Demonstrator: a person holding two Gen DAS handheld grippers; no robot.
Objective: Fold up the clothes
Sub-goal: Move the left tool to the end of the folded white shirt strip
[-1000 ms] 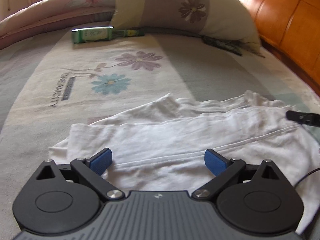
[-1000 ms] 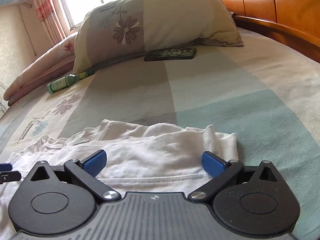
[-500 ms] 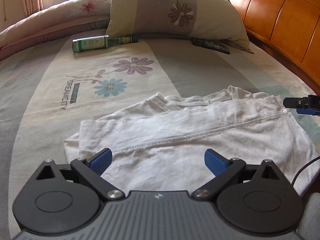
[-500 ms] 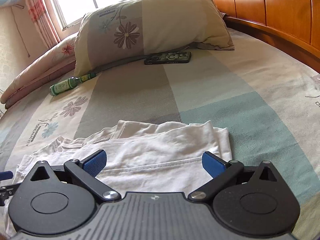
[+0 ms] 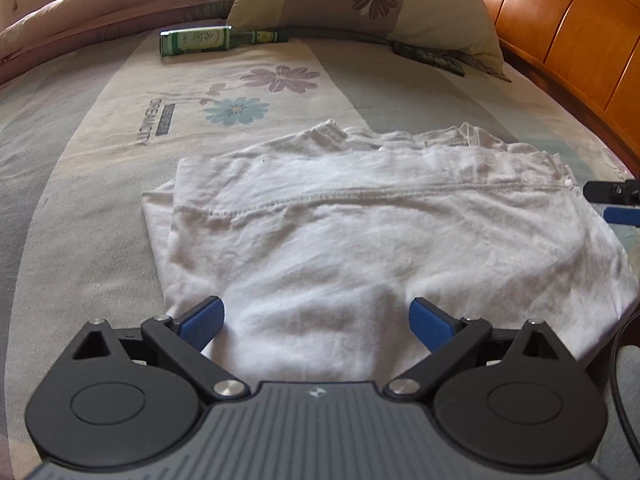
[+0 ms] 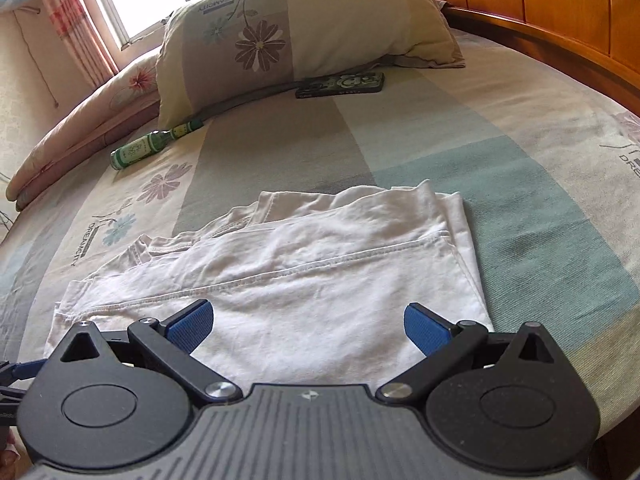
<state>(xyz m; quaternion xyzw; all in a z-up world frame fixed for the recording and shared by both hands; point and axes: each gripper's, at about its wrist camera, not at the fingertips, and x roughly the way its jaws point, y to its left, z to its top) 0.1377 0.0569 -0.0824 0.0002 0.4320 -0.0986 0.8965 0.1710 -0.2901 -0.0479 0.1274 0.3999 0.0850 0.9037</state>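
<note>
While both tools hang above the bed, the scene reads as follows, with places given from the white garment.

White garment: a folded white cotton garment (image 5: 360,236) with a stitched hem seam running across it lies flat on the striped, flower-printed bedsheet (image 5: 100,184), in several layers, the far edge bunched; in the right wrist view it (image 6: 304,280) fills the near middle of the bed.

Left gripper: the black two-finger left gripper with blue pads (image 5: 316,318) sits over the near edge of the white garment, its fingers spread wide with nothing between them; whether the pads touch the cloth I cannot tell.

Right gripper: the black right gripper with blue pads (image 6: 307,322) is likewise spread wide and empty above the near edge of the white garment; from the left wrist view one of its tips (image 5: 612,200) shows just beside the garment's right end.

Green bottle: a green glass bottle with a pale label (image 5: 208,42) lies on its side well beyond the white garment.

Pillow: a cream and grey flowered pillow (image 6: 304,36) rests beyond the garment, past the bottle.

Dark case: a flat dark patterned case (image 6: 342,85) lies beyond the garment, just in front of the pillow.

Headboard: an orange wooden headboard (image 6: 560,4) stands to the right of the garment.
</note>
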